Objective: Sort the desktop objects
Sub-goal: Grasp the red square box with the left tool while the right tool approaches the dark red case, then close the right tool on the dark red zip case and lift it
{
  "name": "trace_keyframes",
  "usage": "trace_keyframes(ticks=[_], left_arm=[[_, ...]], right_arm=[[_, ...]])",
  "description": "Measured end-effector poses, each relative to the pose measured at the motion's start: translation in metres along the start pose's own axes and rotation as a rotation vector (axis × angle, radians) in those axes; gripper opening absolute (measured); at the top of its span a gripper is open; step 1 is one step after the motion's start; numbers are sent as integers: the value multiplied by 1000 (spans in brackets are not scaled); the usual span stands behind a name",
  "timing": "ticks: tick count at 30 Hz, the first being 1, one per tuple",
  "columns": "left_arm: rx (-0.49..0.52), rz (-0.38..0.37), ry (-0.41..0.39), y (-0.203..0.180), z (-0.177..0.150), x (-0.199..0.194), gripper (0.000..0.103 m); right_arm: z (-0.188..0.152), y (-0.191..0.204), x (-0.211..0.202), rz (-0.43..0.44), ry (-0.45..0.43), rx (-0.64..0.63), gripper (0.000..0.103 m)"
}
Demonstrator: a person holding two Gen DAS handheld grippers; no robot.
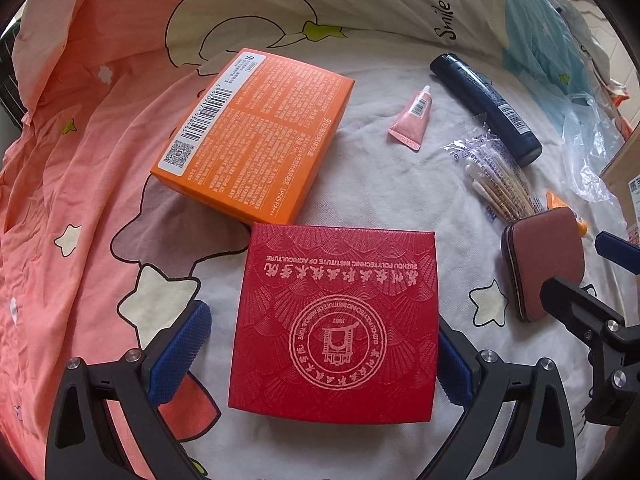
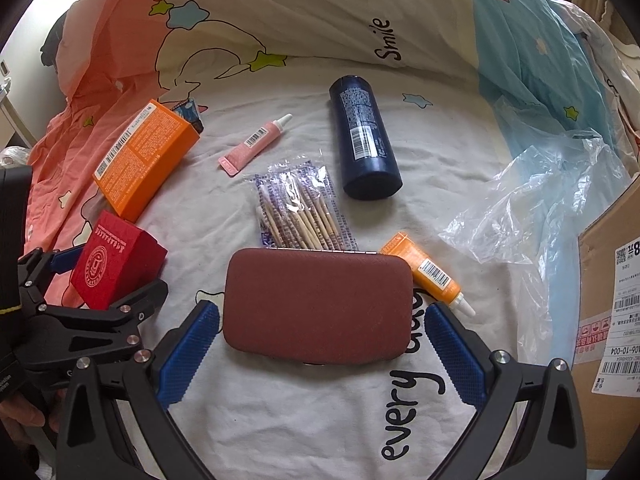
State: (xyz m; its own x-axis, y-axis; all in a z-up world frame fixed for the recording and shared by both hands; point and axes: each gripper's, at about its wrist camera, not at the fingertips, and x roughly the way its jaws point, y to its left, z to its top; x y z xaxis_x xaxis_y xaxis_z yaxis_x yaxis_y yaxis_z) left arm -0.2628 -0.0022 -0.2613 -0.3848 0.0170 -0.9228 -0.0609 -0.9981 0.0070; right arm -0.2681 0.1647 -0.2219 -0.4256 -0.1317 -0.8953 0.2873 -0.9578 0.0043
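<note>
A red embossed box [image 1: 336, 320] lies on the bedsheet between the open fingers of my left gripper [image 1: 320, 360]; the pads stand beside its sides, and I cannot tell whether they touch it. It also shows in the right wrist view [image 2: 116, 264]. A maroon leather case [image 2: 318, 304] lies between the open fingers of my right gripper [image 2: 320, 352], with a gap on both sides. The case also shows in the left wrist view [image 1: 544, 260]. An orange box [image 1: 256, 136] lies just beyond the red box.
A pink tube [image 2: 256, 142], a dark blue bottle [image 2: 366, 148], a packet of cotton swabs [image 2: 300, 208] and an orange tube [image 2: 428, 272] lie on the sheet. A clear plastic bag [image 2: 540, 200] and a cardboard carton [image 2: 612, 312] are at the right.
</note>
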Motion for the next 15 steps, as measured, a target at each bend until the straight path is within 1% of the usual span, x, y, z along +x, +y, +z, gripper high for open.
trace_keyframes(ticks=[1,4,5,6,9,11,13,15], left_arm=[[4,-2,-1,0,1,0,100],[15,-6,-5,0,2,-1,96],[16,-5,-5,1,3,-2,95],[17,-4,-6,1,3,-2,93],[19,0,-6,0,3,-2,91],[22,-1,-9,0,2,-2,91],[38,-3,-8,-1,2,-2,91],[54,-6,-12,-2,2,-2,90]], right_arm=[[2,1,-3,7,-11,-50,103],[7,16,-11,-48,-34,-319,103],[7,19,-12,-47,-40,-394,103],[7,21,-13,-28,-42,-443,103],[8,21,-13,65,-32,-514,103],[6,24,-11,105,-23,-567,103],[1,29,-7,116,-9,-637,103],[-4,33,-2,109,9,-701,103]])
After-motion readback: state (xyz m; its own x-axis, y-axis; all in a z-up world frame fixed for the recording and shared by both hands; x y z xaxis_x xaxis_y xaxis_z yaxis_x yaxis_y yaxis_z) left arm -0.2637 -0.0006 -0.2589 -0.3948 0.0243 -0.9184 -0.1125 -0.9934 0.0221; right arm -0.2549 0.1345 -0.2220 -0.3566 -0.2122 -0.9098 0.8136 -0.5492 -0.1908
